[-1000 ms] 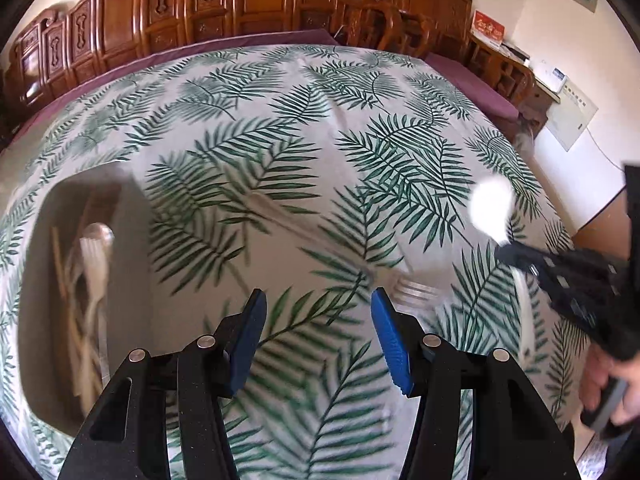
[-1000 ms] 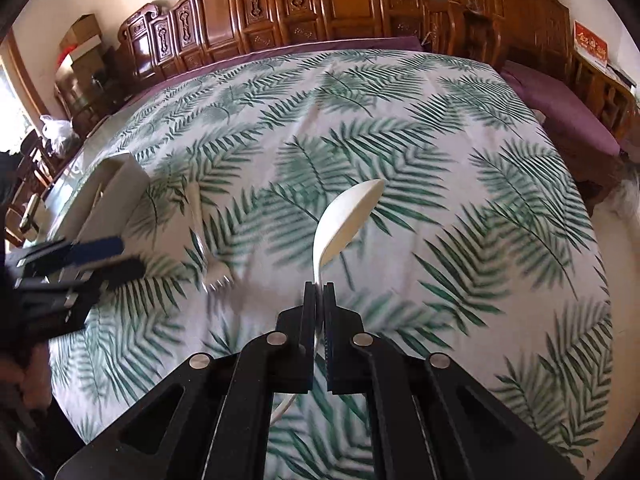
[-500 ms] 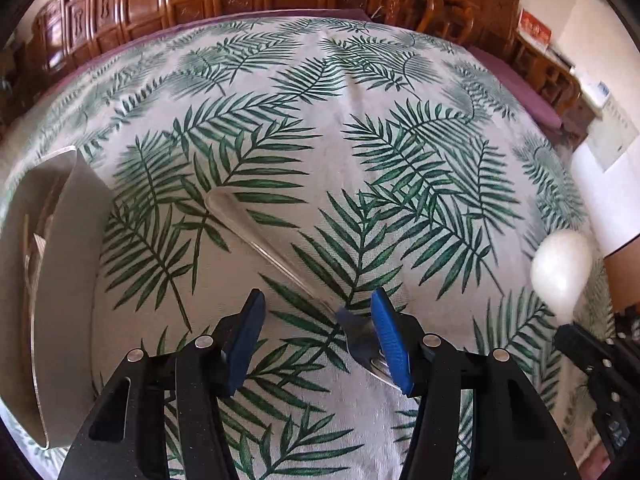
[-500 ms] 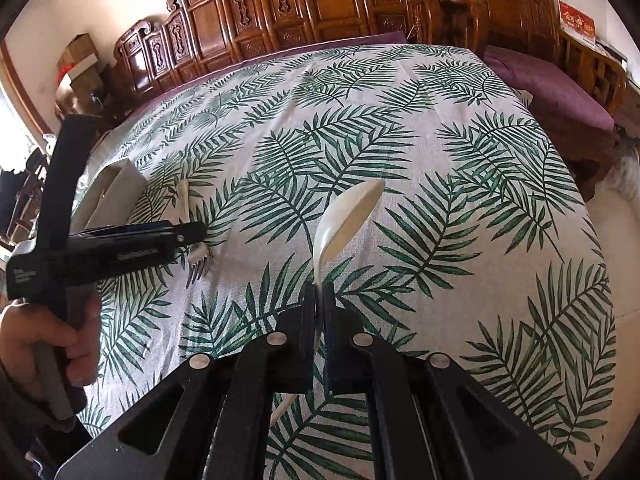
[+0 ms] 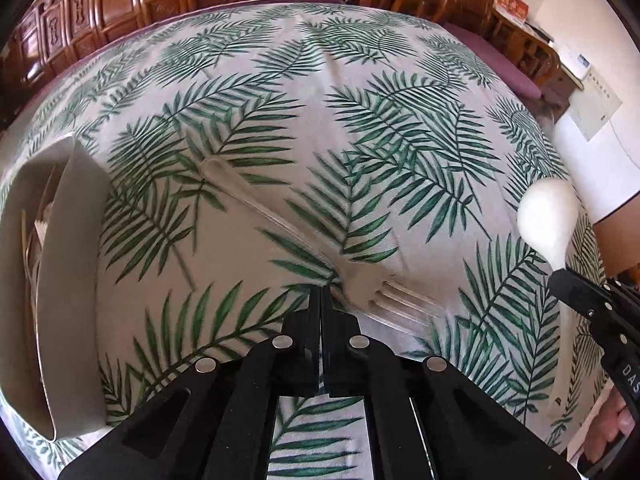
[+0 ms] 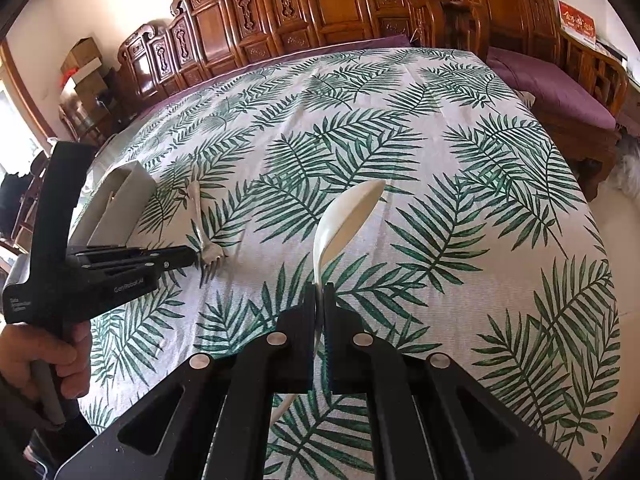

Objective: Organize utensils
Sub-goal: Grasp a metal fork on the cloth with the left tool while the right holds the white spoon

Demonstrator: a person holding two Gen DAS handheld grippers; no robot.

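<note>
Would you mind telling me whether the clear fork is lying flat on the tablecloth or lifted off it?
Lying flat. The fork rests full length on the tablecloth, its prongs beside the tip of the shut left gripper.

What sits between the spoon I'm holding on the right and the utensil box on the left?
The left gripper, shut, and the clear fork beside it lie across the direct path from the spoon to the box.

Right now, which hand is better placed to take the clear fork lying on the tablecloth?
Left. The left gripper has its closed tips right at the neck of the fork; whether they pinch it I cannot tell. The right gripper is shut on the white spoon.
</note>
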